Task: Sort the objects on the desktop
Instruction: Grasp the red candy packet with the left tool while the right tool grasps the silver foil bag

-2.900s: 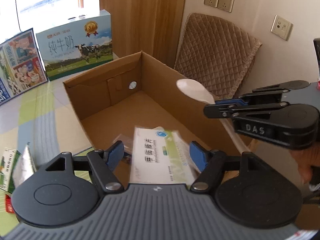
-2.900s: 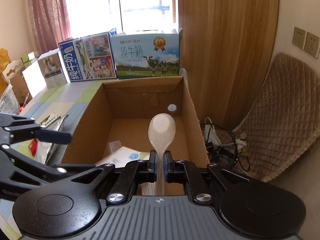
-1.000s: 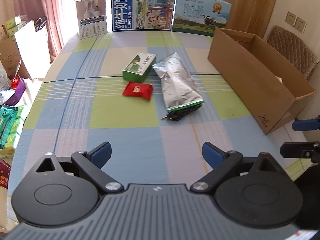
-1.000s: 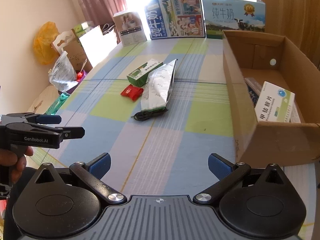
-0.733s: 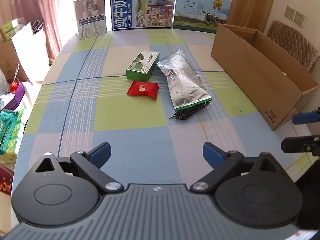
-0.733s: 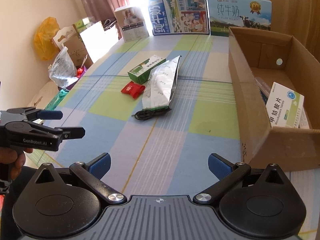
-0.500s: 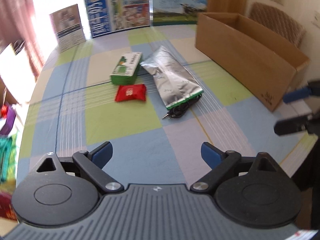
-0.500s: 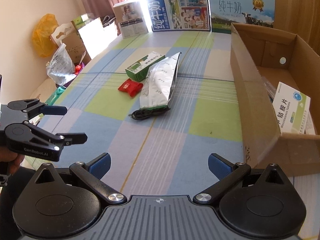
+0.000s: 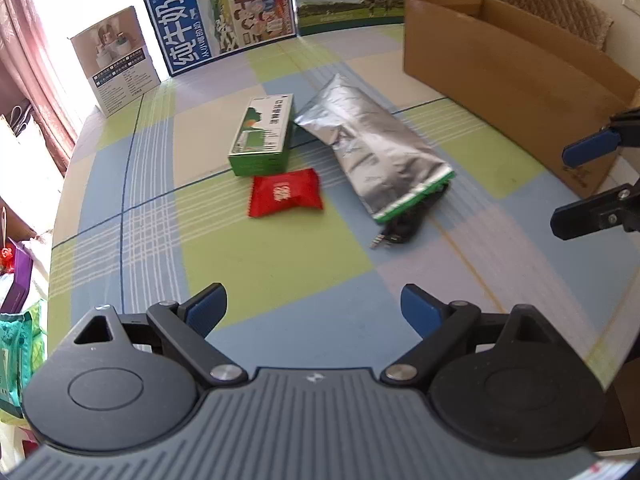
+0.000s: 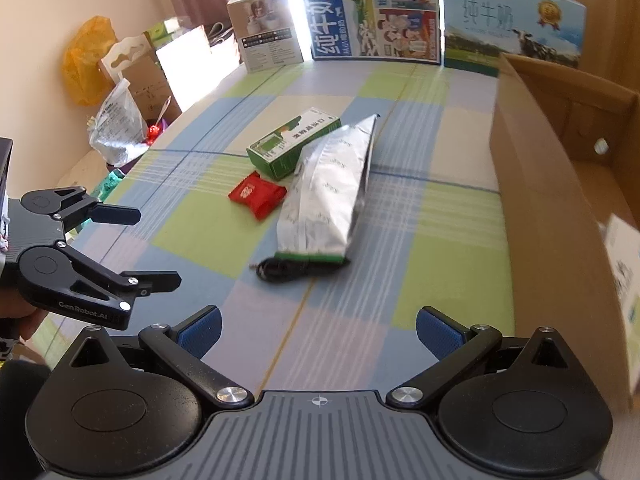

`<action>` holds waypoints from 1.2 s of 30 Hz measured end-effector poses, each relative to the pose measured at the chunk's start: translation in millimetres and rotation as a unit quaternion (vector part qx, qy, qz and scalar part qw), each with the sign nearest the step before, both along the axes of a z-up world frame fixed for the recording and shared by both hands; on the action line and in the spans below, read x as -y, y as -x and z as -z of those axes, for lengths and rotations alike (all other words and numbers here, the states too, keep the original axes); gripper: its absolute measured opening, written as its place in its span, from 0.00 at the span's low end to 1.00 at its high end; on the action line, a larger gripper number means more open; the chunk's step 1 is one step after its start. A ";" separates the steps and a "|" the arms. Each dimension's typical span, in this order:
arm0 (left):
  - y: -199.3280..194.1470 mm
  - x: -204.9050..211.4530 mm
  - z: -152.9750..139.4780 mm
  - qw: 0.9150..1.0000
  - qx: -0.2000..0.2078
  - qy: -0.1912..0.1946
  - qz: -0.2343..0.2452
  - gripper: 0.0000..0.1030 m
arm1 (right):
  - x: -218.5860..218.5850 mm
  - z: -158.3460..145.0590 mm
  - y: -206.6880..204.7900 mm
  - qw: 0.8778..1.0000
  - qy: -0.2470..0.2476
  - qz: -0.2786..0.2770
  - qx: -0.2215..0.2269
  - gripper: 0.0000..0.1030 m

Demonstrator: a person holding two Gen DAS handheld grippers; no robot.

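Both claws over the near edge of the desk (image 9: 132, 240), tilted down at it. Left claw (image 9: 314, 308) spread wide, nothing between the blue pads; its jaws have just been closing a little. Right claw (image 10: 318, 330) also spread wide and empty. A hand shows only as a sliver behind the left claw in the right wrist view.

Near half of the desk: bare cloth, a flat weave in blue, green, lilac and cream checks with thin white stripes. Open room here on both sides.

Mid desk, a tight cluster. Nearest is a black cable (image 9: 400, 228), coiled, plug tips poking out, partly under the near end of a silver pouch (image 9: 372, 152). The pouch is long, flat, crinkled foil with a green strip at its near end, lying slantwise. Just left of it is a red packet (image 9: 284, 197), small, glossy, pillow-shaped with zigzag ends. Behind the packet is a green box (image 9: 262, 136), a rectangular carton, its long side close against the pouch's far end.

Right edge: a large cardboard box (image 9: 500, 76), open-topped, plain brown walls, running back toward the far right corner. A white carton shows inside it, blurred.

Far edge: three printed milk cartons (image 10: 376, 16) standing upright in a row, closing off that side.
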State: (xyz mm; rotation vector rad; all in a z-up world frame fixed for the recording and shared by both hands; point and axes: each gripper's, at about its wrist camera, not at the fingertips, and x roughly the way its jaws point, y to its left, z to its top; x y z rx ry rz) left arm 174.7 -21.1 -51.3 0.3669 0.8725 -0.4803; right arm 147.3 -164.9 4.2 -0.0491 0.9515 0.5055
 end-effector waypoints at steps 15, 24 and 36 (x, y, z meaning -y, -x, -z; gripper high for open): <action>-76.1 10.2 27.8 1.000 -0.002 0.016 0.016 0.88 | -53.4 19.1 -91.8 0.999 0.025 -0.026 -0.008 0.98; -118.8 20.7 41.6 0.999 -0.017 0.037 0.020 0.84 | -68.5 31.6 -126.2 0.999 0.028 -0.036 -0.023 0.97; -127.4 14.8 46.8 0.999 -0.024 0.032 0.023 0.45 | -82.0 53.7 -154.8 0.997 0.055 -0.020 -0.042 0.80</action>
